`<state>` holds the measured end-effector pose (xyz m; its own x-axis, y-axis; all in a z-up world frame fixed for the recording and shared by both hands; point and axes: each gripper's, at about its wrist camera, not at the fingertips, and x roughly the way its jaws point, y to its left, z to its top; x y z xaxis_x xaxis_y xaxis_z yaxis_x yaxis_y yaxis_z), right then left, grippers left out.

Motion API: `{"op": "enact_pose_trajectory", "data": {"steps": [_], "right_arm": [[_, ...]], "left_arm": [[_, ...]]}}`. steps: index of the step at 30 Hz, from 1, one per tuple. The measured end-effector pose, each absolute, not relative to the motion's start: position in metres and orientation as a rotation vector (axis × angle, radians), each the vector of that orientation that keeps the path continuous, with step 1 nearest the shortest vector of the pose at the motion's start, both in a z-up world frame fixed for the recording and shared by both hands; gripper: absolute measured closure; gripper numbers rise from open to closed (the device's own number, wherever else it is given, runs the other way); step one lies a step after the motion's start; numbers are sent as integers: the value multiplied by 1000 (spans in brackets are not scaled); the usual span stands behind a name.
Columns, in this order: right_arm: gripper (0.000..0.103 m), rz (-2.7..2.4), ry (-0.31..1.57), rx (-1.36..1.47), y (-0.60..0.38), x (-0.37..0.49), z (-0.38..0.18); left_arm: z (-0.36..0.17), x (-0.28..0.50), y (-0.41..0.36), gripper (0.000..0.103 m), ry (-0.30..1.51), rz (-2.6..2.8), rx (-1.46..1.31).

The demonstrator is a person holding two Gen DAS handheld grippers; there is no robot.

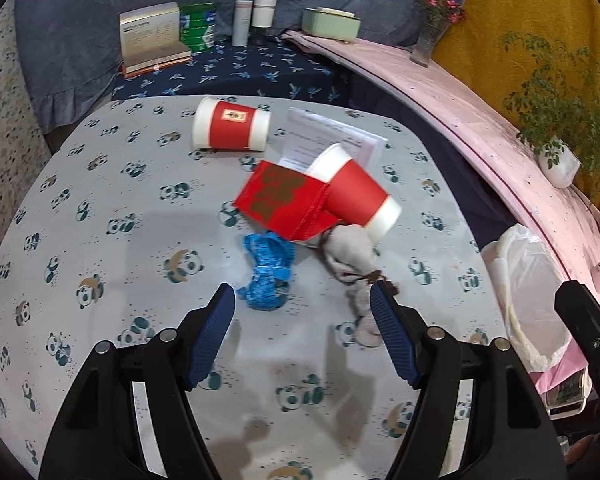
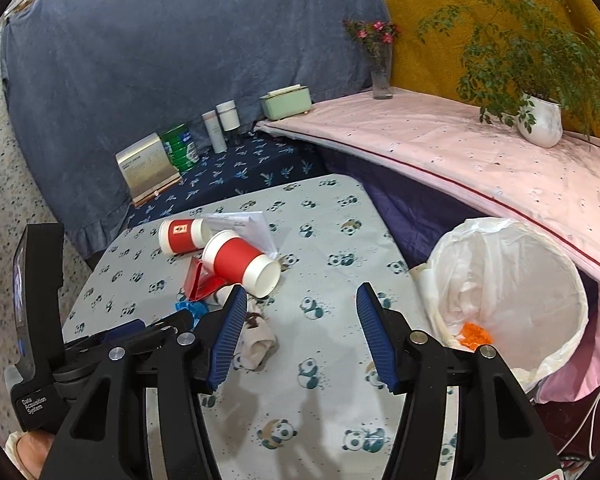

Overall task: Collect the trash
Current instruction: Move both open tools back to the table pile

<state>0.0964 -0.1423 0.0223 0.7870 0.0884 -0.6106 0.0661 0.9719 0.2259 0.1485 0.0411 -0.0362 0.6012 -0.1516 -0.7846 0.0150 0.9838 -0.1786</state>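
The task was only begun; one orange scrap (image 2: 475, 335) lay in the lined bin (image 2: 572, 276), while two red cups (image 1: 356, 196), a red box (image 1: 284, 200), a blue wrapper (image 1: 268, 276) and grey cloth (image 1: 352, 252) remained on the table (image 1: 100, 184); the left gripper (image 1: 302, 300) and right gripper (image 2: 300, 300) had jaws apart, holding nothing.

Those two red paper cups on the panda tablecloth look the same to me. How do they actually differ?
The far cup lies flat on the tablecloth by itself and shows a small label on its red band. The near cup is propped at a slant on a red carton and a folded paper, and its band shows no label. Both are tipped over, each red in the middle with white ends.
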Motion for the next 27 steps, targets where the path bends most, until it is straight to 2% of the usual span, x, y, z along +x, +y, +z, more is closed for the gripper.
{"op": "enact_pose_trajectory", "data": {"steps": [13,27], "right_arm": [[47,72,755,218,-104,127,-11],[47,97,850,211,-87,167,-56]], "left_arm": [[-66,160,81,36,972,-50,-204],[-89,188,75,37,1024,-82,-209]]}}
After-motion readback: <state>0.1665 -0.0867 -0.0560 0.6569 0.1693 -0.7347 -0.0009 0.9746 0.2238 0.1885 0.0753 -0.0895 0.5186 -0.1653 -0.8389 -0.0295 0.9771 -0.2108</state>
